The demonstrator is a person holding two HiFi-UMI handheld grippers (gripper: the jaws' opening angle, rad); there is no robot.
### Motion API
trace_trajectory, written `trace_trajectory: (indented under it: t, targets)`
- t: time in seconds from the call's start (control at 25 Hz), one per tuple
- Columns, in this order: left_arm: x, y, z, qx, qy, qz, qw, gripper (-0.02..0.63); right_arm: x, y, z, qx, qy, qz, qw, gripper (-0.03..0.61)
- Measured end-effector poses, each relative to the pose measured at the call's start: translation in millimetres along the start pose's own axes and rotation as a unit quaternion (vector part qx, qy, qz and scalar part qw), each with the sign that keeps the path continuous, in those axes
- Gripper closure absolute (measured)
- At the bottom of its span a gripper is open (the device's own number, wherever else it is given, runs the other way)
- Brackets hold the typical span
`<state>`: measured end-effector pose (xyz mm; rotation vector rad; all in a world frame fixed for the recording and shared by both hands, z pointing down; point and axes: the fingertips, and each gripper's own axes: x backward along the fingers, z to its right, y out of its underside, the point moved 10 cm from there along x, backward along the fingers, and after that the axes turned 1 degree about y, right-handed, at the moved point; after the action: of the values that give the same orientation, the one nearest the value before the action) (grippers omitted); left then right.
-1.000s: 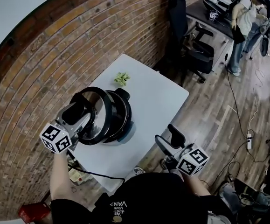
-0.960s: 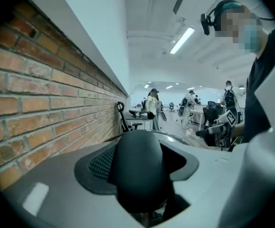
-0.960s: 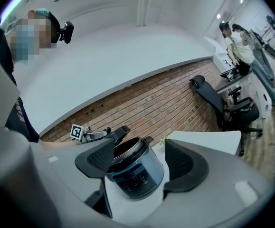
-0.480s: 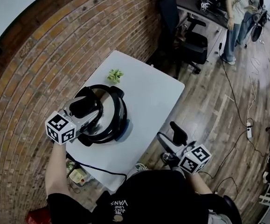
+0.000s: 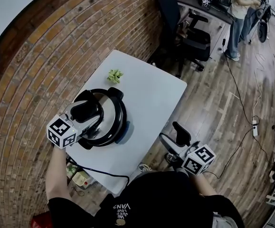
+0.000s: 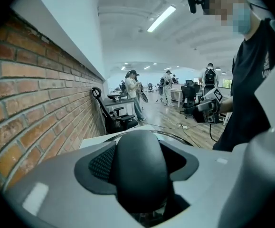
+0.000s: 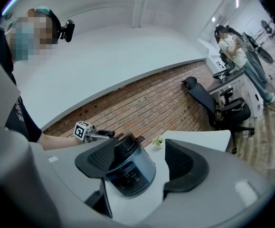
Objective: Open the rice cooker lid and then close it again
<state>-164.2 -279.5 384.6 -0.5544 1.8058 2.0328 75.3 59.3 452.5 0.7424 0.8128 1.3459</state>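
Note:
The rice cooker (image 5: 120,127) stands on the white table (image 5: 151,94), with its round lid (image 5: 111,109) lying down over the pot. My left gripper (image 5: 90,112) reaches over the lid from the left, shut on the lid's black handle (image 6: 142,170), which fills the gap between the pads (image 6: 101,165). My right gripper (image 5: 172,137) hangs off the table's front right edge, open, with nothing between its fingers. It points level at the cooker (image 7: 130,172), which shows a dark front panel and blue-grey body.
A small green plant (image 5: 114,75) sits at the table's far side by the brick wall. A black cord (image 5: 99,175) runs off the near edge. Office chairs (image 5: 194,37) and a standing person (image 5: 239,13) are beyond, on wood floor.
The lid, tilted up on edge a second ago, has come down onto the pot with my left gripper still on its handle. The right gripper has stayed in place.

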Motion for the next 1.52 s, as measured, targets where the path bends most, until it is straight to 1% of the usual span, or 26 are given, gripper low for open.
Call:
trace_trajectory:
  t: [0.2, 0.36, 0.48, 0.72, 1.0, 1.2, 1.32, 1.52]
  targets:
    - [-3.7, -2.7, 0.6, -0.012, 0.015, -0.005, 0.9998, 0.334, 2.4, 0.0, 1.5, 0.0, -0.004, -0.004, 1.0, 0.252]
    - [-13.6, -1.1, 2.6, -0.051, 0.048, -0.025, 0.9972, 0.335, 4.0, 0.5, 1.5, 0.001, -0.003, -0.006, 1.0, 0.252]
    - [-15.6, 3.0, 0.0, -0.046, 0.063, -0.02, 0.9968, 0.334, 6.8, 0.9, 1.1, 0.0, 0.0, -0.005, 1.0, 0.252]
    - [-14.8, 2.2, 0.2, -0.045, 0.061, -0.014, 0.997, 0.334, 13.9, 2.2, 2.3, -0.004, 0.009, -0.005, 1.0, 0.252]
    - [-15.4, 3.5, 2.4, -0.036, 0.046, -0.01, 0.9982, 0.334, 10.7, 1.4, 0.8, -0.002, -0.007, -0.014, 1.0, 0.252]
    - [-16.2, 4.1, 4.3, -0.018, 0.023, -0.015, 0.9995, 0.334, 8.9, -1.2, 3.4, 0.0, -0.016, -0.02, 1.0, 0.252]
    - [-16.4, 4.0, 5.6, 0.0, 0.001, -0.021, 0.9998, 0.334, 8.0, -1.8, 6.8, -0.001, -0.02, -0.016, 1.0, 0.252]
    - [-17.0, 4.3, 9.8, 0.04, -0.056, -0.031, 0.9971, 0.334, 7.1, -5.3, 10.3, 0.001, -0.031, -0.024, 0.999, 0.252]
